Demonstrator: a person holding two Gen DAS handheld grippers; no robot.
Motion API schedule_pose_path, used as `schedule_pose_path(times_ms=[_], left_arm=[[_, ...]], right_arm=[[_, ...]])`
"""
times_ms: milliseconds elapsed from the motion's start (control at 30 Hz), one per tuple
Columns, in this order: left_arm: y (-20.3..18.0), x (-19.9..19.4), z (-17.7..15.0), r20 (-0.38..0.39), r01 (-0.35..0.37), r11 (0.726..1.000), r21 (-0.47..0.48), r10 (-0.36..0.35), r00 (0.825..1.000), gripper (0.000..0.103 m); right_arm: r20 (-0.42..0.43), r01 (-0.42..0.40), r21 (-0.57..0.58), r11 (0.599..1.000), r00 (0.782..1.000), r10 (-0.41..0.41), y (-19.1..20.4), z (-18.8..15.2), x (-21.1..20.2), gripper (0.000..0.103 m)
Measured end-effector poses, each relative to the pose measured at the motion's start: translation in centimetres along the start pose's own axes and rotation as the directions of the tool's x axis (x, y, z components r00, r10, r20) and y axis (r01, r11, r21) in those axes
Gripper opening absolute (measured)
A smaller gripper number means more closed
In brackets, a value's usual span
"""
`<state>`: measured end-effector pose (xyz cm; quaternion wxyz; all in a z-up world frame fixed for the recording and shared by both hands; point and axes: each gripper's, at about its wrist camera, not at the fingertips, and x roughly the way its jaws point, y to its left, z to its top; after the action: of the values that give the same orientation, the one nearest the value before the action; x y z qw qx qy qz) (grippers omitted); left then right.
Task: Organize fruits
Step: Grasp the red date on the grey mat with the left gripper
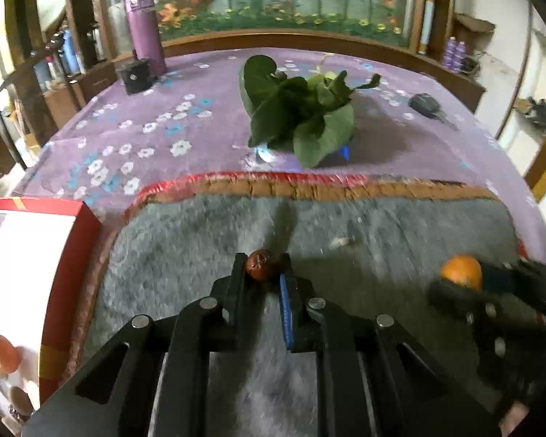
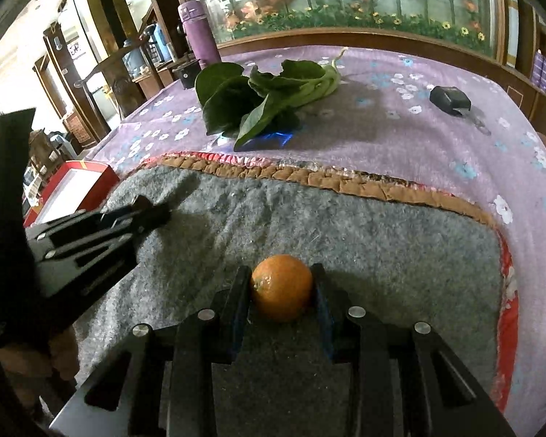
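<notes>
While both tools hang over the grey mat (image 2: pixel 345 225) on the purple-clothed worktop (image 1: pixel 145 127), only the left view shows fruit inside the red box (image 1: pixel 72 255) at nine o'clock. Leafy greens (image 1: pixel 295 116) lie at twelve o'clock. The right tool (image 2: pixel 281 287) pinches the orange (image 2: pixel 281 287); the left tool (image 1: pixel 262 273) pinches a small brown fruit (image 1: pixel 260 264). No writing is legible.

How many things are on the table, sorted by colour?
Orange: 1, the orange in the right gripper
Reddish-brown: 1, the small date in the left gripper
Green: 1, the leafy greens
Purple: 1, the flask
Red: 1, the box
Black: 2, the small case and the pouch
Total: 7
</notes>
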<state>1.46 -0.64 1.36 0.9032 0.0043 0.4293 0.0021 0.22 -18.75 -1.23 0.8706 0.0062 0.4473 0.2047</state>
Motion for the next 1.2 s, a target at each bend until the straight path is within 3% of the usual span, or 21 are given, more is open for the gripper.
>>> schedule_pose_path(times_ms=[100, 333, 733, 1033, 1200], left_arm=[[0.8, -1.4, -1.1, 0.007, 0.007, 0.999, 0.031, -0.007, 1.000, 0.013], [1.3, -4.7, -4.4, -0.010, 0.125, 0.988, 0.091, -0.124, 0.992, 0.013], [0.9, -9.5, -5.6, 0.054, 0.225, 0.966, 0.124, -0.233, 0.971, 0.013], [2.4, -12.7, -6.1, 0.136, 0.169, 0.977, 0.131, -0.186, 0.973, 0.013], [5.5, -14.1, -7.1, 0.166, 0.121, 0.987, 0.105, -0.137, 0.976, 0.013]], right_arm=[[0.001, -0.007, 0.003, 1.000, 1.000, 0.007, -0.1, 0.0, 0.0, 0.035], [0.005, -0.005, -0.005, 1.000, 1.000, 0.005, 0.0, -0.1, 0.0, 0.035], [0.009, 0.004, -0.022, 1.000, 1.000, -0.004, 0.2, -0.1, -0.1, 0.035], [0.016, -0.017, 0.009, 1.000, 1.000, 0.017, 0.3, -0.1, -0.5, 0.033], [0.049, -0.042, -0.018, 0.999, 0.998, 0.043, 2.9, 0.1, -1.8, 0.033]])
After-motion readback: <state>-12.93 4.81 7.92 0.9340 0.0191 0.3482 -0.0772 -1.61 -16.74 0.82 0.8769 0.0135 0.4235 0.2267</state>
